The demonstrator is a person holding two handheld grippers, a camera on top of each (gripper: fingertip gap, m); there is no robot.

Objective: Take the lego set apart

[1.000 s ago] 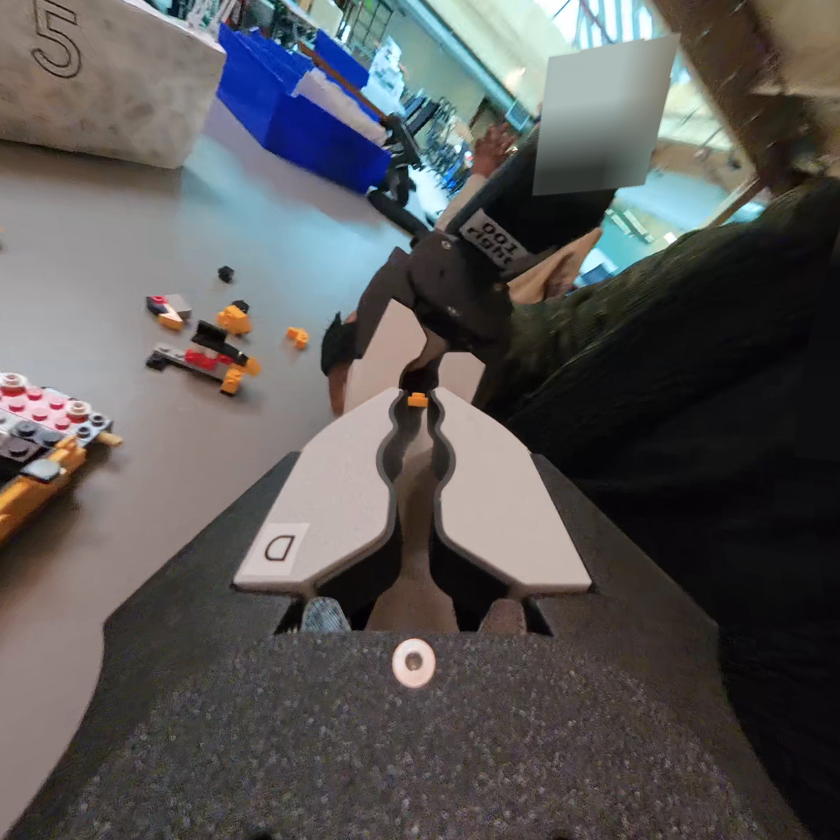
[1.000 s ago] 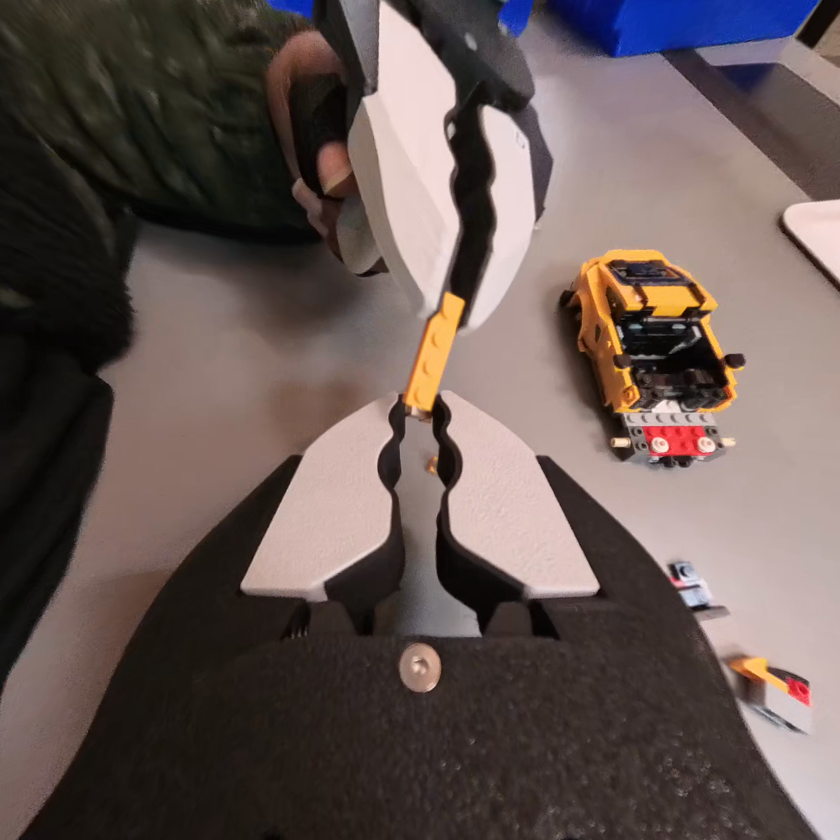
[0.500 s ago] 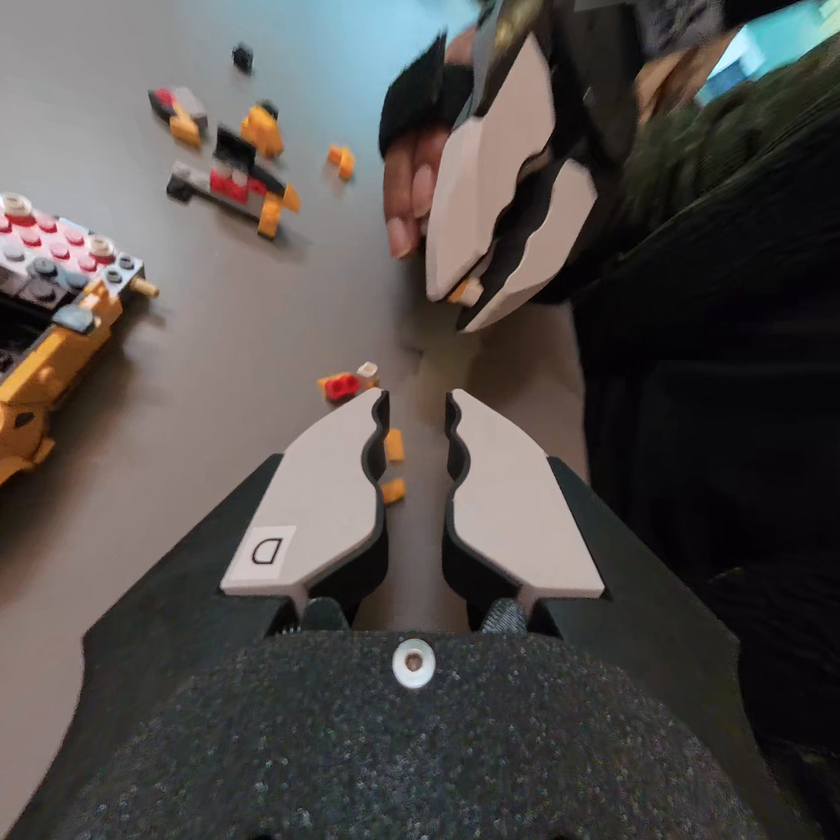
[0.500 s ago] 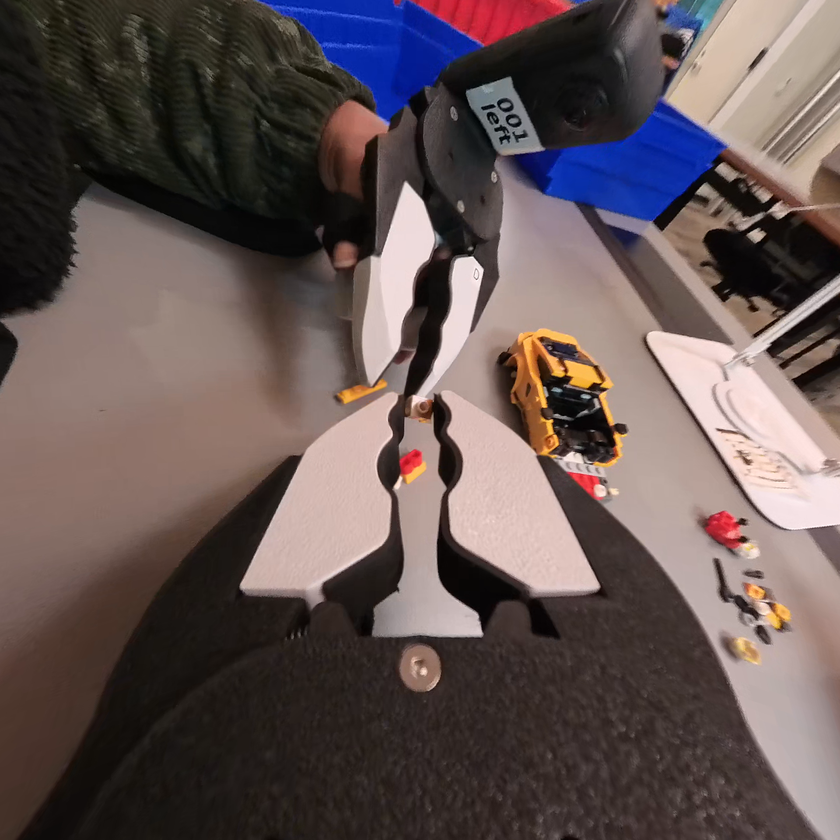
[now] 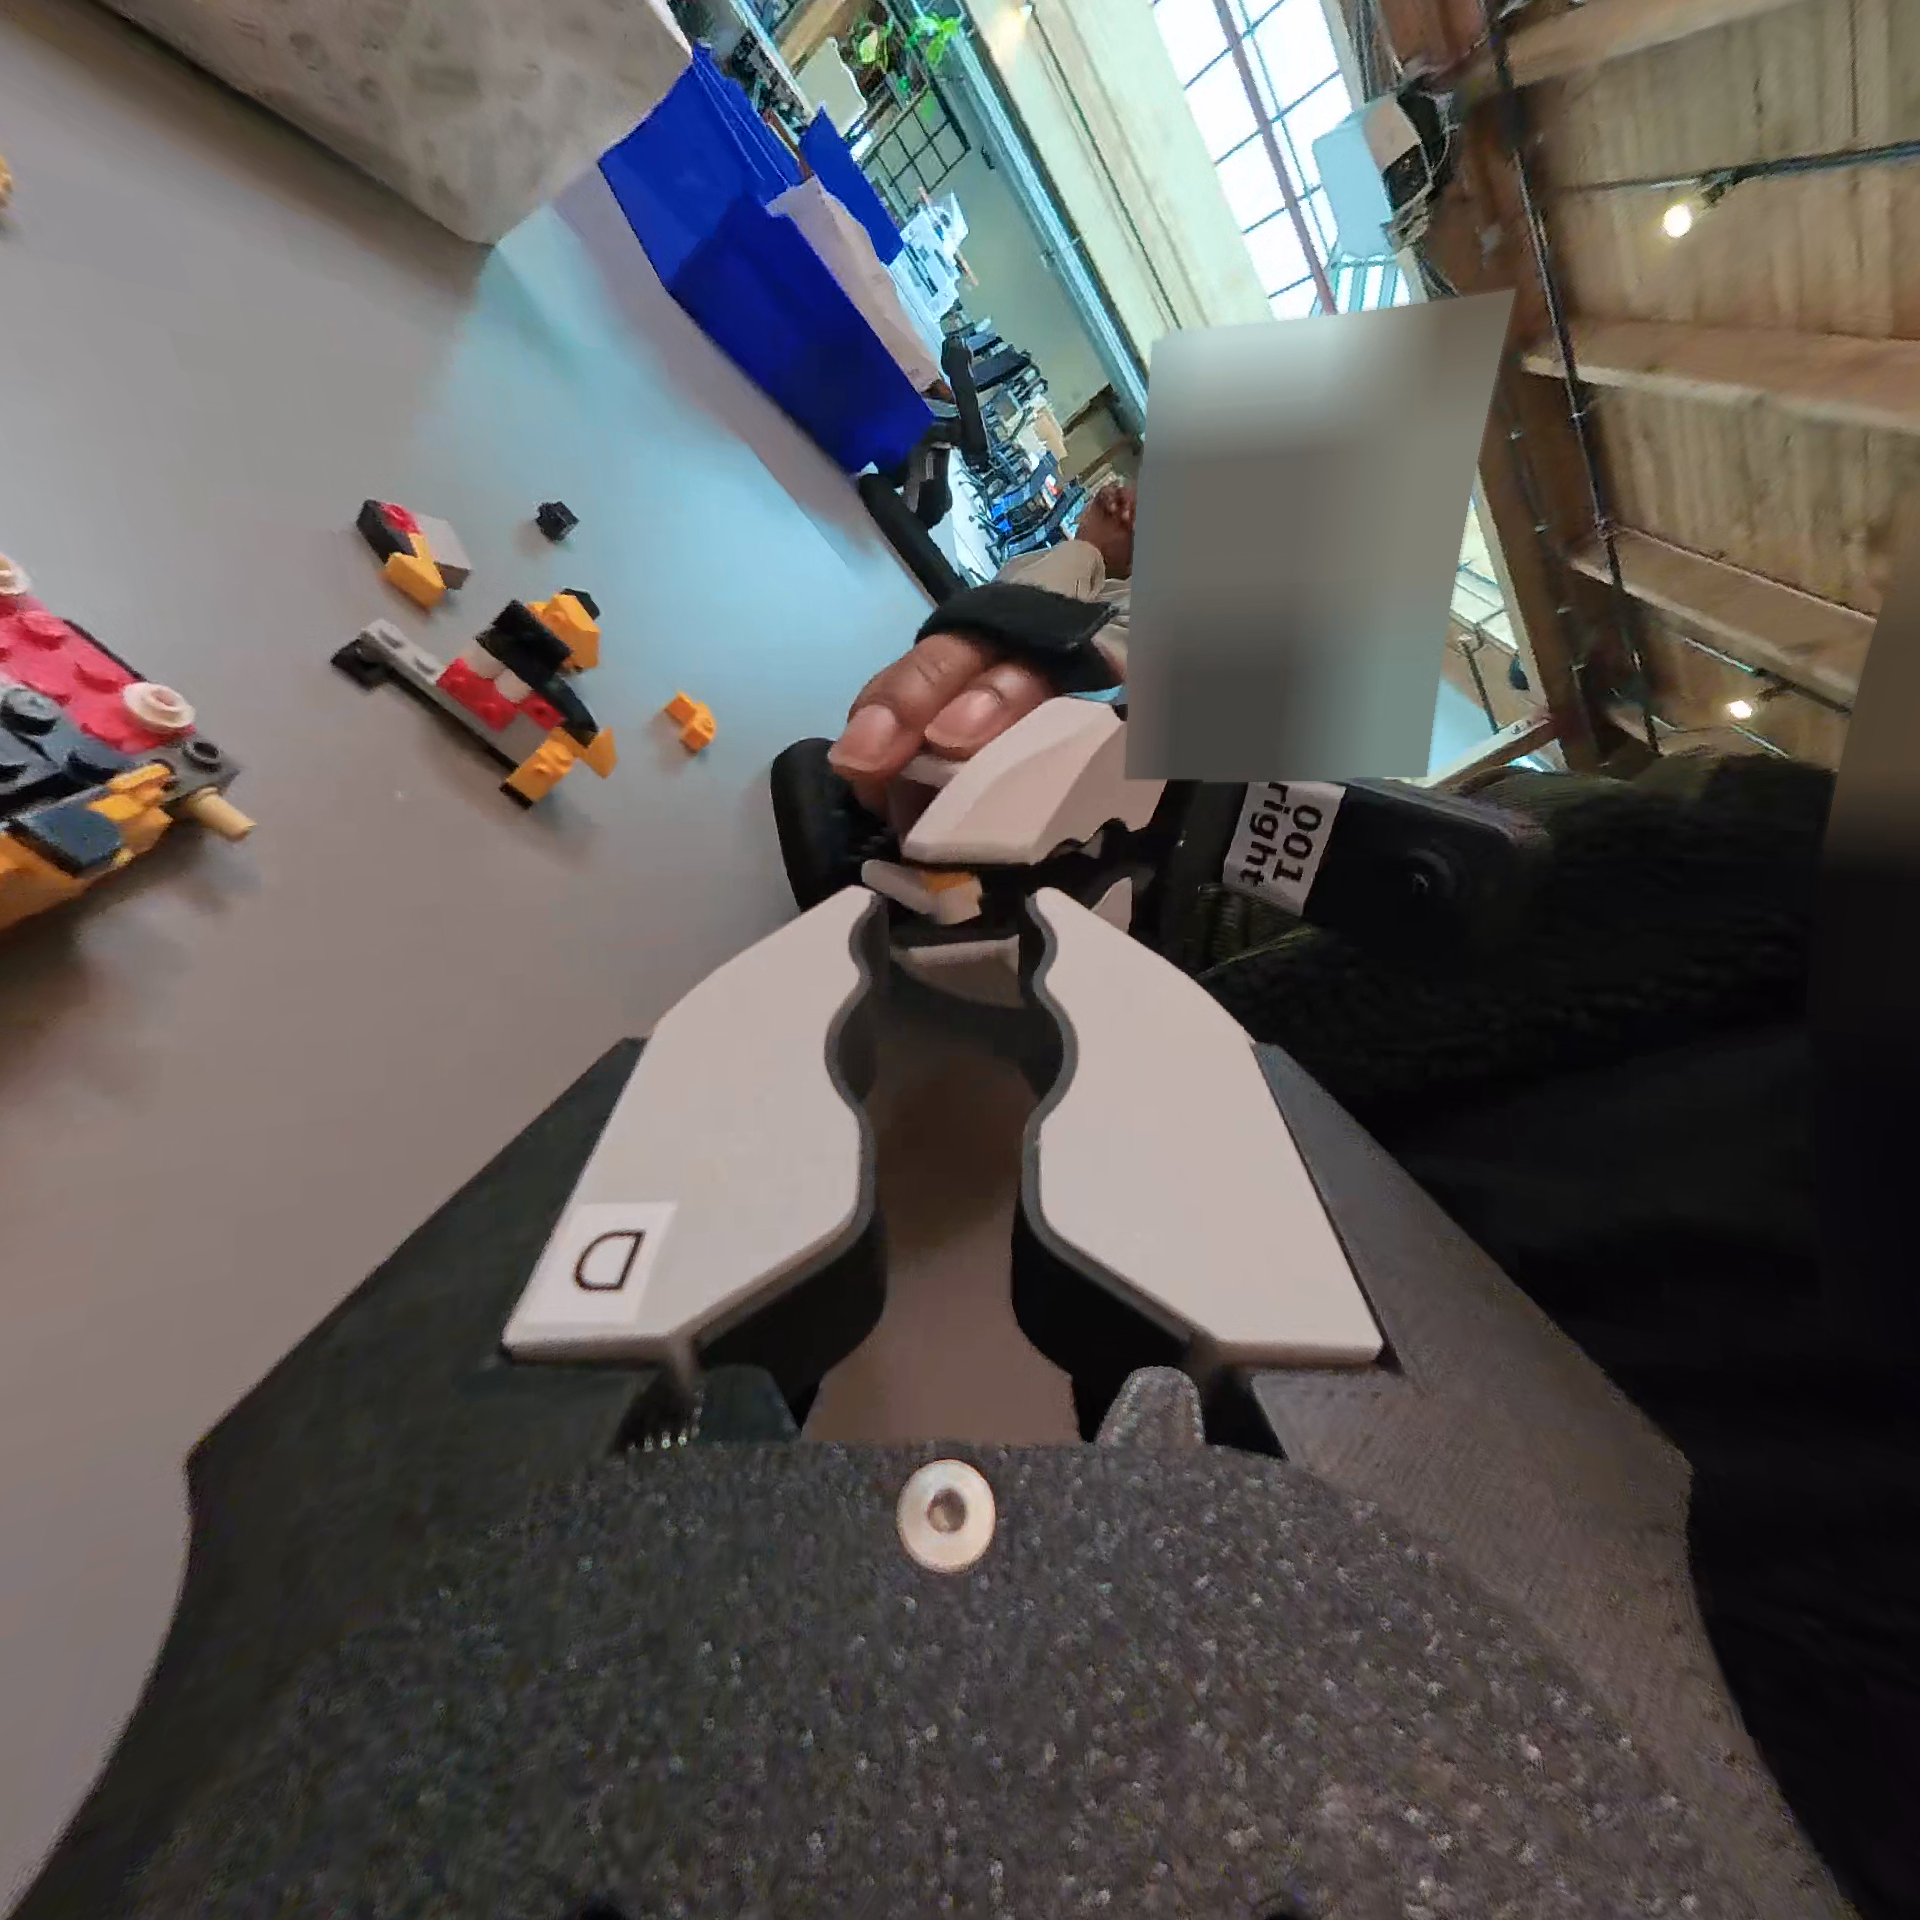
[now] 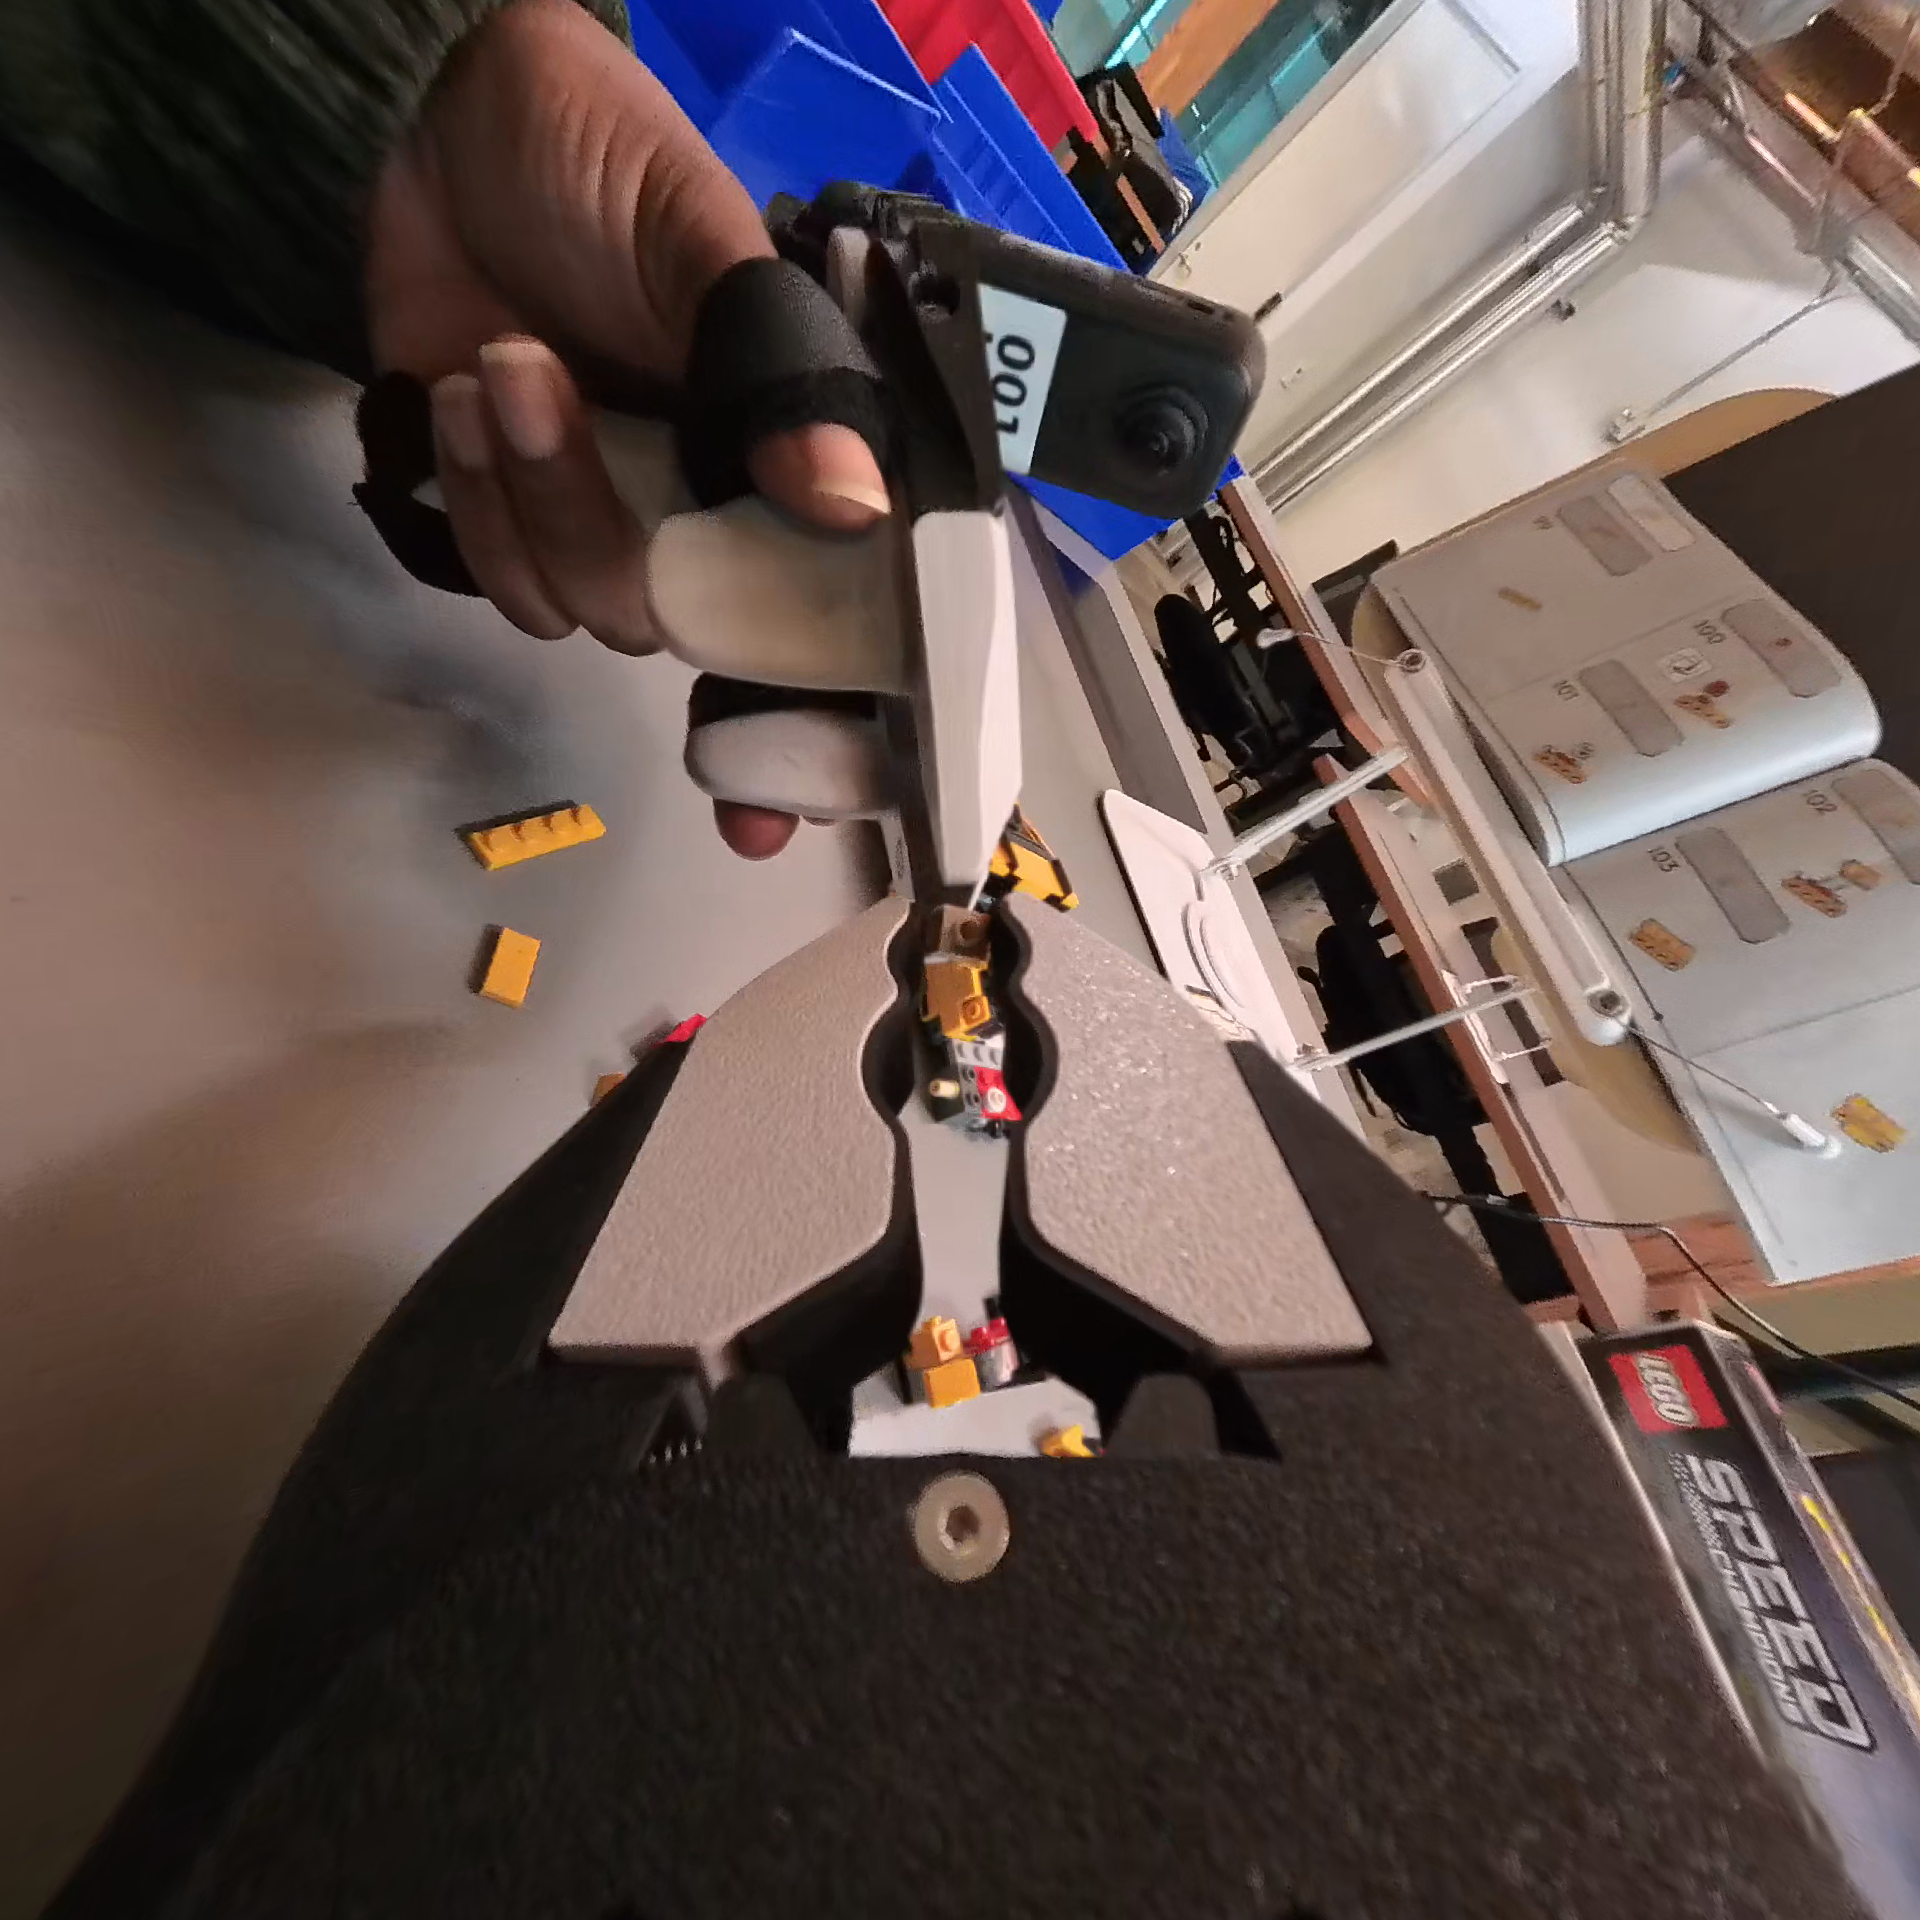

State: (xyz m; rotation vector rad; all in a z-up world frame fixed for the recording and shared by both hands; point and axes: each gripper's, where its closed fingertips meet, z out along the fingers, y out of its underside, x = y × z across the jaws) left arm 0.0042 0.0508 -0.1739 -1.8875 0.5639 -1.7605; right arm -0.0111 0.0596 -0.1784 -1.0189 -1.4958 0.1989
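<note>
**A:** Where was the piece you were working on?

**B:** Pinched at the tip of my right gripper (image 6: 961, 920), held up over the surface (image 6: 208, 935). It was a small tan-and-orange piece (image 6: 958, 930), too small to tell its exact shape. In the right wrist view it sat at twelve o'clock, right where my two fingers met.

**A:** And the left gripper?

**B:** My left gripper (image 5: 951, 904) came at it head-on, tip to tip. From the left wrist view the piece (image 5: 940, 883) showed as a speck of orange at twelve o'clock, just beyond my left fingers (image 5: 758, 1122). The right gripper lay crosswise there, its long axis running from three o'clock in toward the centre, flat against my line of approach.

**A:** How far open were the left fingers?

**B:** Spread a little, a narrow gap at the tips and nothing between them. They were just beside the piece; I could not tell whether they touched it. The right fingers were pressed in on it.

**A:** So what did the next move turn on?

**B:** I judged the left had to close on whatever stuck out past the right tips, then pull away along its own axis.

**A:** And the rest of the set?

**B:** The car (image 5: 73, 748) lay at nine o'clock in the left view, partly stripped, with loose bits (image 5: 499, 665) near it.
</note>
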